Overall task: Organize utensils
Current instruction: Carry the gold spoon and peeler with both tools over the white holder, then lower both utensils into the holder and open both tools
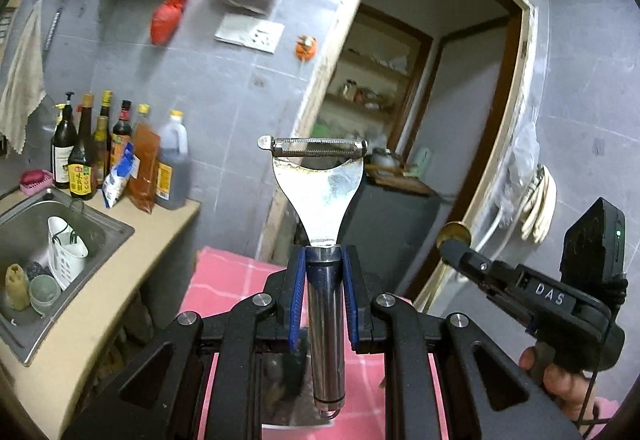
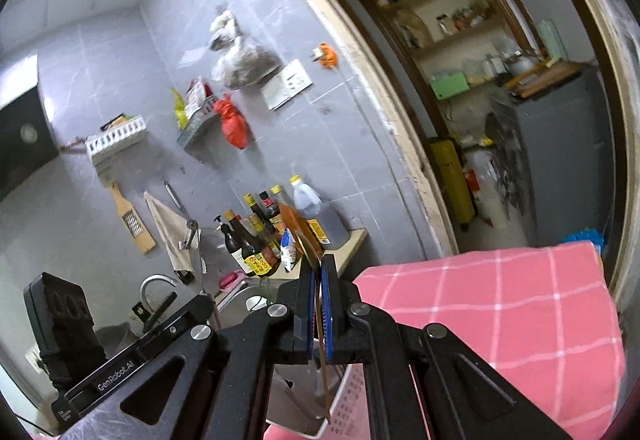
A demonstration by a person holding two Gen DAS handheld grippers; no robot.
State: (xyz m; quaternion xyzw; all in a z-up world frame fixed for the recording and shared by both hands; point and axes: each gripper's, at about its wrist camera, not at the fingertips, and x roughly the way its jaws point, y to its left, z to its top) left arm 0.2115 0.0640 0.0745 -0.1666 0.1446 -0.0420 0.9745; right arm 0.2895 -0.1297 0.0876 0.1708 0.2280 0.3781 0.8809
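- Blue-padded left gripper (image 1: 323,296) is nearest your lens, its jaws clamped on the round steel handle of a stainless-steel Y-shaped peeler (image 1: 320,196), which stands upright with the serrated blade on top.
- Expect the peeler to be light and stiff, but the polished handle looks slippery; your hold just under the flat neck seems a sound place, clear of the blade.
- Left of you, a steel sink (image 1: 28,240) holds a white plastic utensil caddy (image 1: 66,252); dark sauce bottles (image 1: 86,152) crowd the counter edge, so swing wide of them.
- Your right gripper (image 2: 318,304) is closed on a thin brass-coloured flat utensil (image 2: 308,248), seen edge-on; it likely flexes little.
- Below it sits a white perforated plastic basket (image 2: 352,396) on the pink checked cloth (image 2: 500,320), with open room rightward.
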